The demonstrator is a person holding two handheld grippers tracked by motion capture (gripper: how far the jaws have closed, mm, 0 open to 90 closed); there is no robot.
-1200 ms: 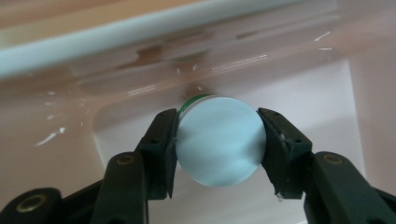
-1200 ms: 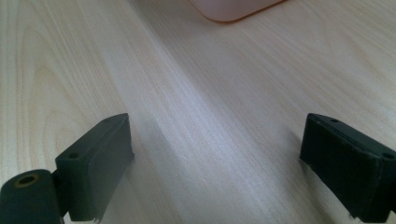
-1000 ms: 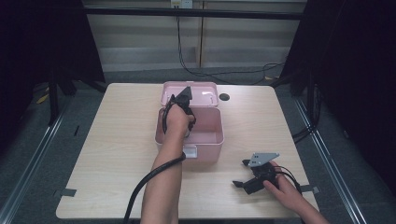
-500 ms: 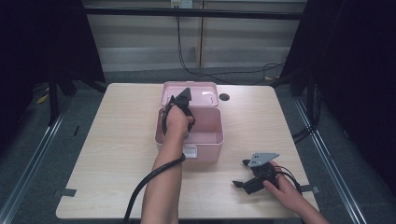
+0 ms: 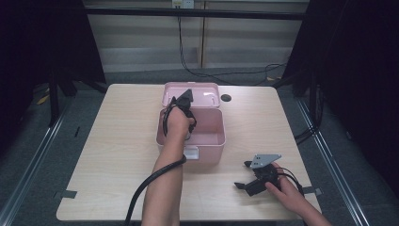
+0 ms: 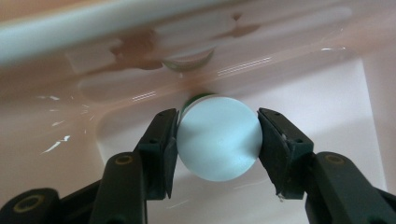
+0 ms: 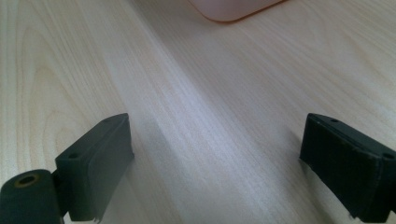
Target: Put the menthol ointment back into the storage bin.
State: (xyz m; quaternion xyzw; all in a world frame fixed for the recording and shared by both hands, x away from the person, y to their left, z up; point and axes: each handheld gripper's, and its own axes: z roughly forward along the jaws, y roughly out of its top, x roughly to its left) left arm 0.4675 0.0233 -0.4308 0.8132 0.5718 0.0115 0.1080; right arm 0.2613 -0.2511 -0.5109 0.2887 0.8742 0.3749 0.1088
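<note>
Left claw [image 6: 217,140] was down inside the open pink box [image 5: 207,141], jaws closed on a round white lid or disc [image 6: 218,138], gripped across its edges near the box floor. It looked like stiff, smooth, light plastic, likely slippery, best held across the rim. Right claw [image 7: 215,163] sat wide apart and empty on the table [image 5: 117,141].

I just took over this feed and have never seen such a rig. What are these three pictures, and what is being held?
No robot here: a person holds a hand-held gripper in each hand. The high view looks down on a wooden table with an open pink box. The left hand-held gripper reaches into the box; its own camera shows its jaws closed on a white disc. The right hand-held gripper rests near the table's front edge, and its camera shows its jaws open, holding nothing.
</note>
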